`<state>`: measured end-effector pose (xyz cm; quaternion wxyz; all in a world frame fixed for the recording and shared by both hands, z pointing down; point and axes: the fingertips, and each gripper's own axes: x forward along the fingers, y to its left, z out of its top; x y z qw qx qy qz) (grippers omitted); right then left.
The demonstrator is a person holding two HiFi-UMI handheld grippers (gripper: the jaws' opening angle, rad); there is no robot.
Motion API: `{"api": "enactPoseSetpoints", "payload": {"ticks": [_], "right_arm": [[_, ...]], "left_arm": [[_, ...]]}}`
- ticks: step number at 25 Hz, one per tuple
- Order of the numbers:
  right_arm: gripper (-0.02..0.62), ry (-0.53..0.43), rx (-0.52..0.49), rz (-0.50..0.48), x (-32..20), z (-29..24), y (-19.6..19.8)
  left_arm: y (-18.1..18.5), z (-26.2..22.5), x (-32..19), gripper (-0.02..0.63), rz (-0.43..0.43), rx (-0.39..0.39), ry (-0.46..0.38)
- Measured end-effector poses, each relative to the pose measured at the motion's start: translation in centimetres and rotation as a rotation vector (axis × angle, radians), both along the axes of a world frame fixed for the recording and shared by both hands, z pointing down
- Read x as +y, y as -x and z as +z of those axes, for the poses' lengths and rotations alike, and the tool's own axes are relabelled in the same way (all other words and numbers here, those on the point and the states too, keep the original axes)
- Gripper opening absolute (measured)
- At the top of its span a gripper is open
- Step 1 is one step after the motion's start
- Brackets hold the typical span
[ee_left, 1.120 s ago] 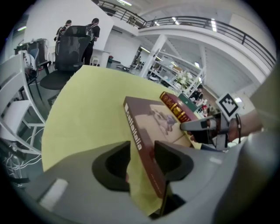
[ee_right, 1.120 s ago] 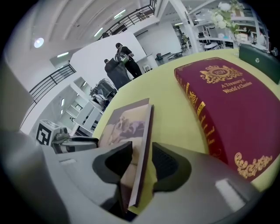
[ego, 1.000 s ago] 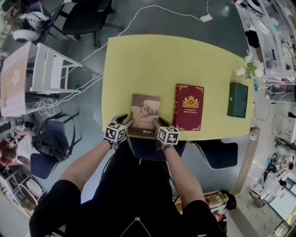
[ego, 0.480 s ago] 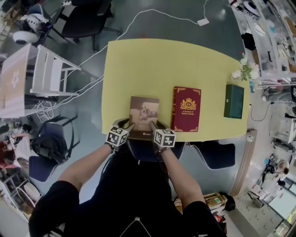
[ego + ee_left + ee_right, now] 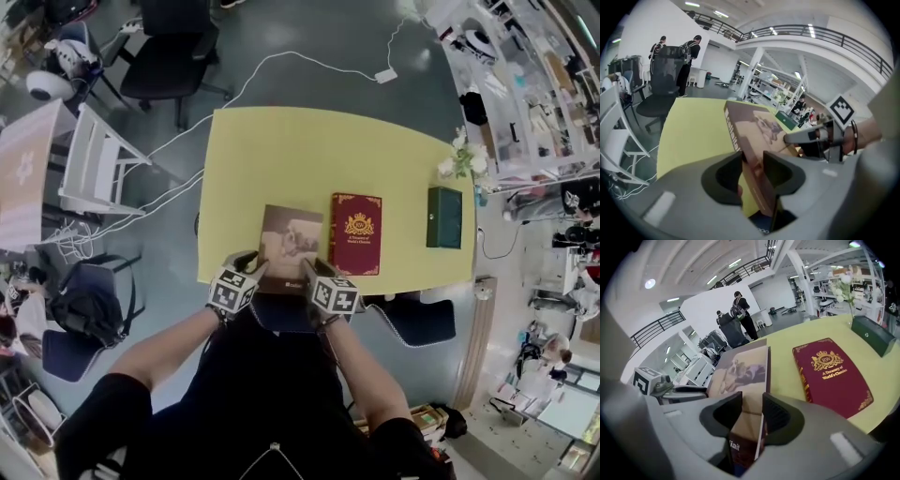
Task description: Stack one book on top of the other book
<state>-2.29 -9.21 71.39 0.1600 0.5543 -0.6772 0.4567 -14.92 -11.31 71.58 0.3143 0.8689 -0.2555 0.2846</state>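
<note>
My left claw (image 5: 752, 169) has just been closing and clamps the brown book (image 5: 761, 126) at its near-left corner. My right claw (image 5: 749, 417) grips its near-right corner. The brown book sits over the table's (image 5: 281, 155) near edge, just left of the red book (image 5: 832, 373), not touching it.

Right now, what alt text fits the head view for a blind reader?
The left gripper and right gripper hold a brown book by its near edge over a yellow table, the left jaws having just tightened on it. A red book and green box lie rightward.
</note>
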Motion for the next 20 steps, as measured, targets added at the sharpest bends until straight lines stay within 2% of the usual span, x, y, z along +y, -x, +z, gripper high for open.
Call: {"api": "enactPoseSetpoints", "payload": {"ticks": [10,16,20], "right_arm": [[0.138,-0.042,-0.006,0.079,2.6,-3.8,-4.6],[0.140,-0.050,-0.021,0.053,3.3,-4.6,-9.7],[0.138,-0.051,-0.040,0.013,3.4,-4.7,-13.4]], "left_arm": [[-5.0,-4.1,1.2,0.153,-0.008,0.036,-0.010],[-9.8,-5.1,2.4,0.152,-0.045,0.035,-0.017],[-13.3,-5.4,3.0,0.152,-0.103,0.033,-0.017]]}}
